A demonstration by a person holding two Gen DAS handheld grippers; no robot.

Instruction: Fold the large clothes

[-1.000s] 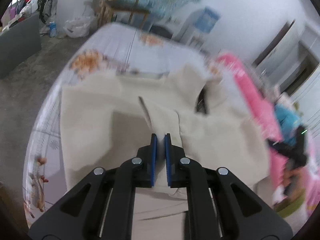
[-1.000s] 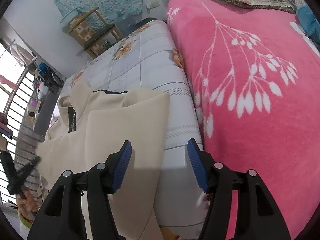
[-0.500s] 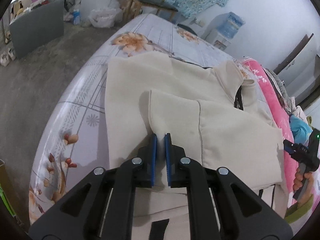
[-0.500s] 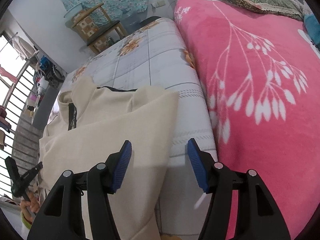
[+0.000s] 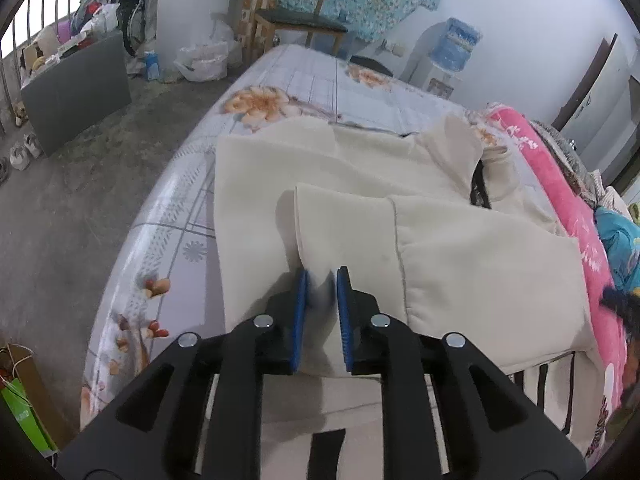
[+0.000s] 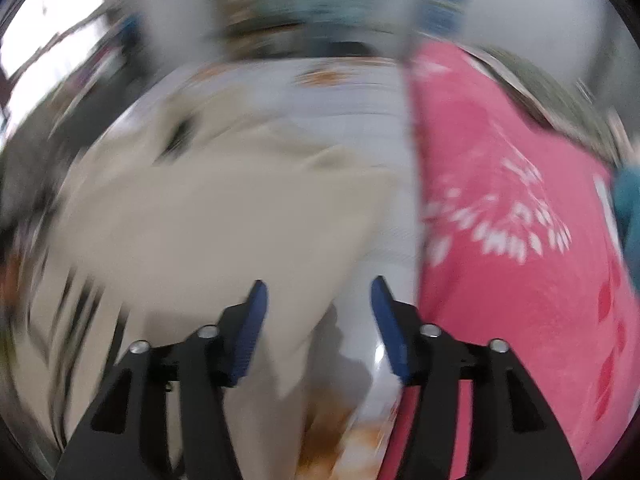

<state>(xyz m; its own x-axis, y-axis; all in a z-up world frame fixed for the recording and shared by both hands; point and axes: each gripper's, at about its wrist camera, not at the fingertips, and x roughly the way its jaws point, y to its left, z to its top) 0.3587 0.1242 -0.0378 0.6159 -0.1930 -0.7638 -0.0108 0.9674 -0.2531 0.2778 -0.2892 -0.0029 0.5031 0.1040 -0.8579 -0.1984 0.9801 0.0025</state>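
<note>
1. Left wrist view: the left gripper points down at the cream garment, which is spread on the flower-print mattress.
   - Its jaws have just been opening and now stand a narrow gap apart. The edge of the folded-over sleeve is in that gap, and as far as this view shows the blue pads no longer press on it.
   - The sleeve runs straight ahead of the fingertips and slightly to their right, so its long axis nearly follows the line the tool points along.
   - The body of the garment stretches crosswise, from the mattress edge to the left of the tool across to the pink blanket on the far right.
   - My judgement is that the next move depends on this alignment. The tool can draw back along its own axis and the sleeve should stay flat where it lies.

2. Right wrist view: this frame is badly smeared.
   - The right gripper has its jaws well apart with nothing between them.
   - The garment lies ahead and to the left of this tool, and one cream corner reaches down towards the gap between the fingers. The pink blanket fills the right side.

3. What each view adds: only the left view shows the sleeve fold, the collar and the dark zip. Only the right view shows the garment's blanket-side edge, with a strip of bare mattress beside it. The left gripper is the one nearer the fold.
</note>
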